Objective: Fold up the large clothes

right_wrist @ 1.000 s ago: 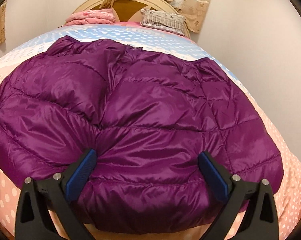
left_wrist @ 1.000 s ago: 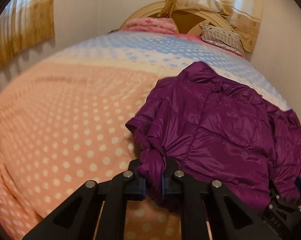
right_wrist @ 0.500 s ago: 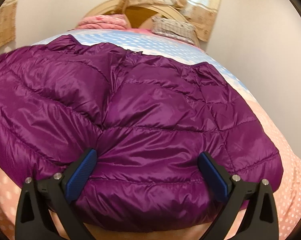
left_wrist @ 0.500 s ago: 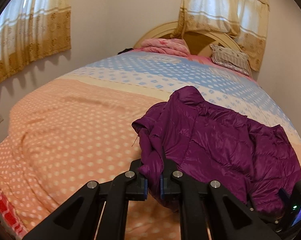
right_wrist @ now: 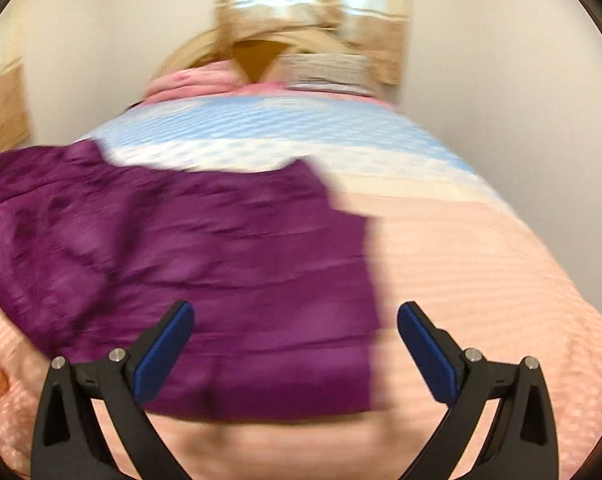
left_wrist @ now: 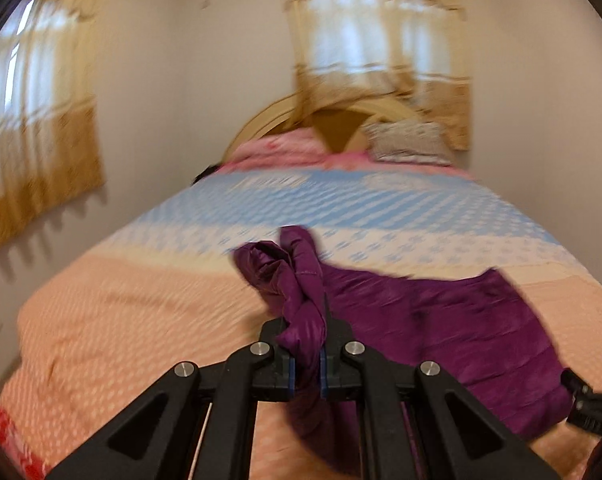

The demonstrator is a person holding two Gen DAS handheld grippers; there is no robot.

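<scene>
A purple puffer jacket [left_wrist: 441, 320] lies spread on the bed near its foot, and it fills the left and middle of the right wrist view [right_wrist: 189, 264]. My left gripper [left_wrist: 306, 360] is shut on a bunched edge of the jacket and holds that part lifted above the bed. My right gripper [right_wrist: 295, 344] is open and empty, hovering above the jacket's near right edge. Both views are blurred by motion.
The bed [left_wrist: 121, 320] has a dotted cover, peach at the foot and blue towards the head. A pink folded blanket [left_wrist: 277, 148] and a patterned pillow [left_wrist: 409, 142] lie by the wooden headboard. Walls and curtains [left_wrist: 37, 132] close in on both sides.
My left gripper has risen with the jacket edge, pulling it up and back. My right gripper has moved up and to the right, off the middle of the jacket.
</scene>
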